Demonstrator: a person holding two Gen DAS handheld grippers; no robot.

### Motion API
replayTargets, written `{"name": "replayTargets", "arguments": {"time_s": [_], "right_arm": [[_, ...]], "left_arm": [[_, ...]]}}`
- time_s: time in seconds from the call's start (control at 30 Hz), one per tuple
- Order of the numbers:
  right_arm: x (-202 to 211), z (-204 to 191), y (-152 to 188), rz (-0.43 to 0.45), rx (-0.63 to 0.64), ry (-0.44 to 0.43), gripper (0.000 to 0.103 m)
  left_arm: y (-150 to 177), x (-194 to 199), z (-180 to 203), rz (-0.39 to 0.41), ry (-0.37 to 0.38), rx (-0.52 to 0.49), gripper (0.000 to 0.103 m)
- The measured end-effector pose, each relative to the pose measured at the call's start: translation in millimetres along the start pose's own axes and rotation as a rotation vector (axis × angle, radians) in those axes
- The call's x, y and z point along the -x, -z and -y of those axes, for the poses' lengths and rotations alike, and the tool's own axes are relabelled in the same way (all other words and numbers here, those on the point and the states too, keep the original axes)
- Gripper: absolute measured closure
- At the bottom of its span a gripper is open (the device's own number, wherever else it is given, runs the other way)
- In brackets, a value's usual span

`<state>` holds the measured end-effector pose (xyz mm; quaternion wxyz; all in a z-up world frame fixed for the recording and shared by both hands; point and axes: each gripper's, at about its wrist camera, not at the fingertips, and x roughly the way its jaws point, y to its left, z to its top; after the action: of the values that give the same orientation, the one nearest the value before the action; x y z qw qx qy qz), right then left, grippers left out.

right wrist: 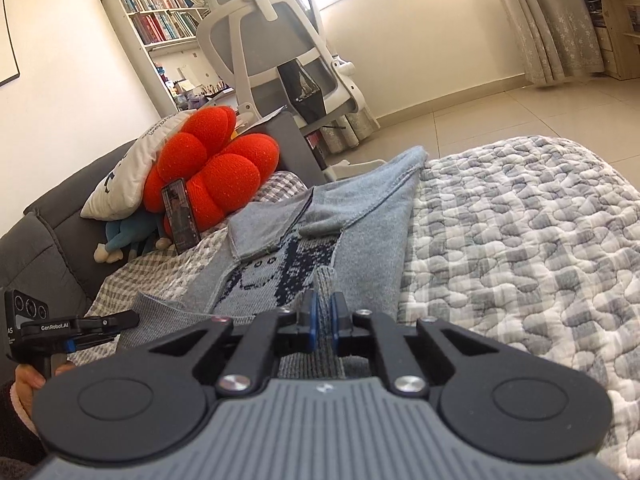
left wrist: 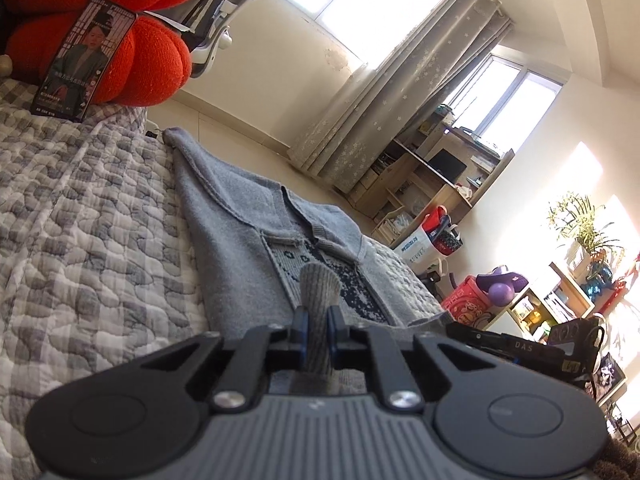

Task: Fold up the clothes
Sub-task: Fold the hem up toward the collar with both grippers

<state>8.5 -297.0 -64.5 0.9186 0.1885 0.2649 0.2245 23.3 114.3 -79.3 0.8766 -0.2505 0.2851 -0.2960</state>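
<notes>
Grey knit cardigan (left wrist: 240, 216) lies spread flat on the bed's quilted grey-and-white checked cover (left wrist: 80, 208), dark patterned panel facing up, one sleeve folded across the chest; ribbed hem edge at the near end is lifted into both tools. Left tool (left wrist: 318, 322): blue pads pressed together on a bunched fold of the ribbed hem, which stands up between the fingers. Right tool (right wrist: 323, 316): likewise pinching a ridge of the same ribbed hem; fabric runs back under the jaws. In the right wrist view the left tool (right wrist: 80, 332) shows at the lower left, held by a hand (right wrist: 28, 380) with a pink cuff, just beside the cardigan's edge. Beyond the garment: a red lobed cushion (right wrist: 216, 168) at the head of the bed with a phone (right wrist: 181, 214) propped upright against it, a white pillow (right wrist: 132, 168) and a blue plush toy (right wrist: 124, 236) beside; white mesh office chair (right wrist: 276, 48) behind; bookshelf (right wrist: 156, 12) on the wall; grey curtains (left wrist: 400, 92) at the bright window.
</notes>
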Motion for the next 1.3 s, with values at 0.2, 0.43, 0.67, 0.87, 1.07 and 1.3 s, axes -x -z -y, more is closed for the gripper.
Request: {"name": "replayTargets", "arguments": {"time_s": [0.2, 0.43, 0.67, 0.87, 1.07, 1.3], "right_arm": [[-29.3, 7.9, -19.3, 0.012, -0.031, -0.001, 0.094], [-61.1, 25.8, -35.2, 0.020, -0.073, 0.010, 0.094], [-82.3, 35.7, -46.0, 0.027, -0.085, 0.028, 0.094], [-98.5, 42.5, -44.2, -0.010, -0.075, 0.075, 0.094], [-93.4, 36.1, -47.7, -0.025, -0.027, 0.100, 0.088], [-84.0, 9.8, -50.6, 0.014, 0.092, 0.151, 0.083]], "left_arm": [[-22.0, -21.6, -26.3, 0.008, 0.005, 0.119, 0.094], [-39.7, -47.0, -55.9, 0.039, 0.000, 0.236, 0.095], [-48.5, -65.5, -66.7, 0.047, -0.014, 0.256, 0.095], [-46.1, -82.4, -74.4, 0.016, -0.094, 0.248, 0.094], [-51.3, -76.8, -59.3, 0.010, -0.136, 0.179, 0.072], [-61.2, -64.5, -16.2, 0.090, -0.177, -0.022, 0.054]]}}
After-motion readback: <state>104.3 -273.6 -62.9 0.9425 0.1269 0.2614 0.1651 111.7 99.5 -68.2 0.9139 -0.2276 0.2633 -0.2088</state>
